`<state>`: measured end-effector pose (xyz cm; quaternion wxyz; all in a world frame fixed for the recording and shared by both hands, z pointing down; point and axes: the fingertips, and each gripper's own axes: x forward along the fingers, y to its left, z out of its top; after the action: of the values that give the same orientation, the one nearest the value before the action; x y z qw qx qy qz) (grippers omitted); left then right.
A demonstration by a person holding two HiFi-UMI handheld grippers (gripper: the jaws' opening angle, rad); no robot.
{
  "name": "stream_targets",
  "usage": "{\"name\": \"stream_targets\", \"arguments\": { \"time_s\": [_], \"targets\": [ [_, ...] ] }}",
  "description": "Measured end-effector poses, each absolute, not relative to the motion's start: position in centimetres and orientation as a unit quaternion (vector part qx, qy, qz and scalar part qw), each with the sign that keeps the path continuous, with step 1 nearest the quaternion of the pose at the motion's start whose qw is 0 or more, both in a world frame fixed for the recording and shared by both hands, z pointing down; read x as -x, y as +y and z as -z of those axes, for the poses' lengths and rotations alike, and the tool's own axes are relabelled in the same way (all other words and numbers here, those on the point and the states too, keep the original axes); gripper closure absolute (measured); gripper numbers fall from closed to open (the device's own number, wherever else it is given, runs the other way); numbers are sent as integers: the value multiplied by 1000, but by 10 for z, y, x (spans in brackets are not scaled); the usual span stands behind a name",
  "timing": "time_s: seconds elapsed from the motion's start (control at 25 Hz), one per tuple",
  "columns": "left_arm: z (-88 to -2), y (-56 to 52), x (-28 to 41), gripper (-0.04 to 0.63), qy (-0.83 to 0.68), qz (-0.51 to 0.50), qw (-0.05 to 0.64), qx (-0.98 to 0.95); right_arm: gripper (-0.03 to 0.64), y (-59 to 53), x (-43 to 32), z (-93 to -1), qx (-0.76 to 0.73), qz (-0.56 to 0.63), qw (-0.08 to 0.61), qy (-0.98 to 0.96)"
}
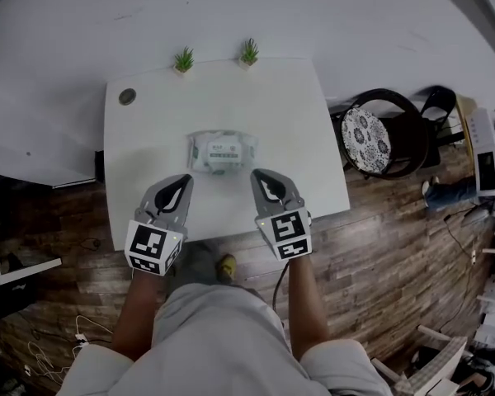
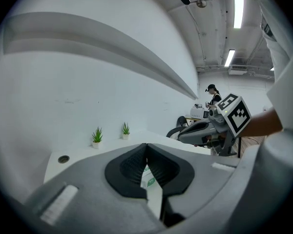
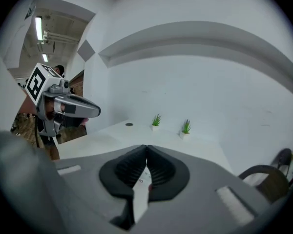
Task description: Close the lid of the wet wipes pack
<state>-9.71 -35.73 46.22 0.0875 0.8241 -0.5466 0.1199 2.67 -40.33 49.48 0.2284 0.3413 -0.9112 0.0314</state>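
Note:
A white wet wipes pack [image 1: 222, 152] with a green label lies flat in the middle of the white table [image 1: 148, 130]; its lid looks flat. Both grippers hover over the table's near edge, short of the pack and apart from it. My left gripper [image 1: 186, 178] is shut with nothing in it; its tips meet in the left gripper view [image 2: 146, 145], and a strip of the pack [image 2: 149, 179] shows below them. My right gripper [image 1: 256, 174] is shut and empty too, tips together in the right gripper view [image 3: 146, 146], with a sliver of the pack [image 3: 139, 184] beneath.
Two small potted plants [image 1: 184, 59] [image 1: 249, 52] stand at the table's far edge by the wall. A round cable hole [image 1: 128, 96] sits in the far left corner. A dark chair with a patterned cushion [image 1: 367, 141] stands right of the table, on wood flooring [image 1: 379, 246].

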Motion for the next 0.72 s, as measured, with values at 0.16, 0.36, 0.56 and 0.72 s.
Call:
{"name": "stream_targets", "arguments": {
  "time_s": [0.16, 0.36, 0.56, 0.72],
  "targets": [
    [-447, -343, 97, 588, -556, -116, 72, -820, 612, -392, -47, -476, -375, -40, 201, -904],
    [-425, -325, 100, 588, -569, -109, 50, -814, 612, -376, -65, -456, -400, -44, 174, -899],
    [-407, -311, 103, 588, -579, -99, 33, -808, 612, -363, -78, -438, -415, -38, 155, -896],
    [-394, -300, 104, 588, -588, -92, 18, -804, 612, -352, -89, -423, -427, -27, 141, -893]
  ]
}}
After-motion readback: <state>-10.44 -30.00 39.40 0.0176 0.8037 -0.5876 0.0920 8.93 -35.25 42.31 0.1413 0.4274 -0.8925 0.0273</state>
